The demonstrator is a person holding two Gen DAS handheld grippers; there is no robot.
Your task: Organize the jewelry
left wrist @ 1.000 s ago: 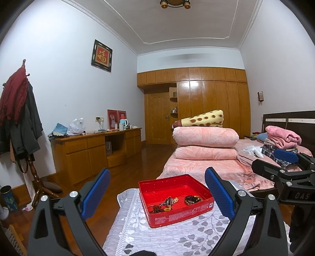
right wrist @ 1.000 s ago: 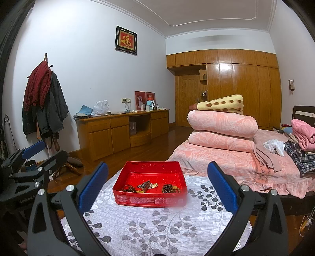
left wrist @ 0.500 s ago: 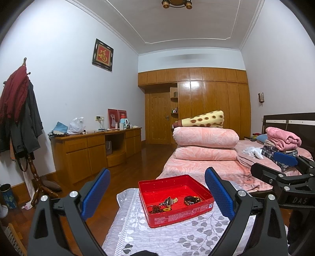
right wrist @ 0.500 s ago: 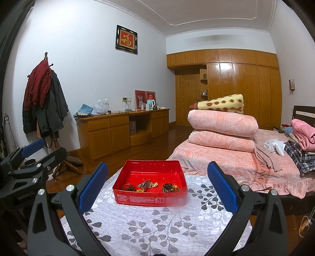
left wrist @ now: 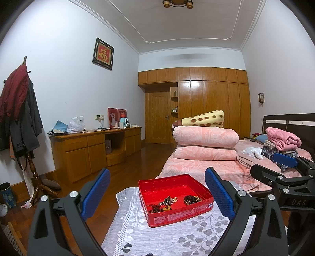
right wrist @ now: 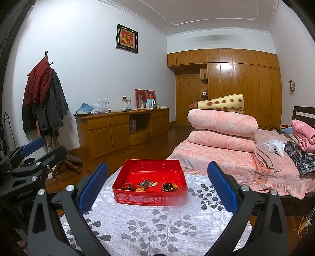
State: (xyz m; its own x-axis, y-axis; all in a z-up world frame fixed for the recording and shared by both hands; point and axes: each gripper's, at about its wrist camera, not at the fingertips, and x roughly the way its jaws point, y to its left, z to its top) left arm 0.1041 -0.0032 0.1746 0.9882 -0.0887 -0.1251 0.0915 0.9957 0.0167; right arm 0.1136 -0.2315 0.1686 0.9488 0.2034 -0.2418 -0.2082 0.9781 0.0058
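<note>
A bedroom with pale walls and much honey-coloured wood.

A dark polished wooden floor (left wrist: 135,157) runs to a tall wall of glossy wooden wardrobes (left wrist: 212,102) at the far end. On the left wall hangs a black-framed red picture with a gold character (left wrist: 103,53), above a long low wooden desk with drawers (left wrist: 92,147). Near it stands a wooden coat stand with dark coats and a red scarf (right wrist: 44,92). On the right is a bed with a pink patterned cover (right wrist: 232,157), with rolled pink quilts (right wrist: 222,128) on it. A brass ceiling lamp (left wrist: 176,3) shows at the top edge.
</note>
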